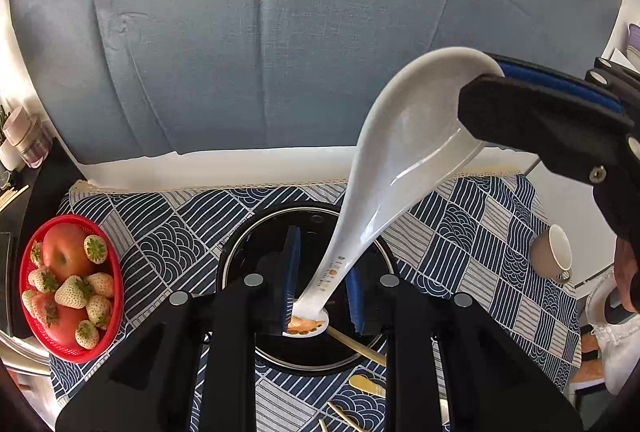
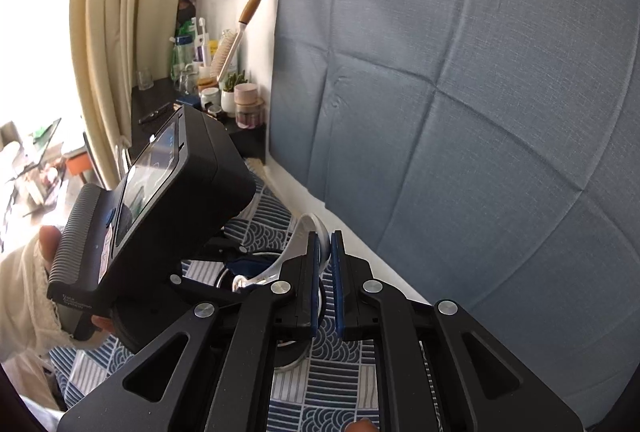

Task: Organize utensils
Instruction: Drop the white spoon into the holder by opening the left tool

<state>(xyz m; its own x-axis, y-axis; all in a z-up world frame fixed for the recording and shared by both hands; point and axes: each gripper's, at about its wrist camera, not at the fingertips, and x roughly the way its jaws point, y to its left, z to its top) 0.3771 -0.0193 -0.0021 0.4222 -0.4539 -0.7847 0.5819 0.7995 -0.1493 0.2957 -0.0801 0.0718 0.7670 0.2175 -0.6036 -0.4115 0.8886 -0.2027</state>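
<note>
White ceramic soup spoon (image 1: 394, 168) at frame center, bowl clamped by my right gripper (image 1: 486, 72); handle between my left gripper's (image 1: 320, 296) parted fingers above the black pot (image 1: 240, 252). I'd close left before releasing right.

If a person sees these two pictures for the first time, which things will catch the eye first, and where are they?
First is the large white ceramic spoon, stretched diagonally across the middle: the right tool grips its bowl, and its handle end sits between the fingers of the left tool, above a round black pot. Next is the red basket of apples and pale strawberries, at the left on the blue patterned tablecloth.
</note>
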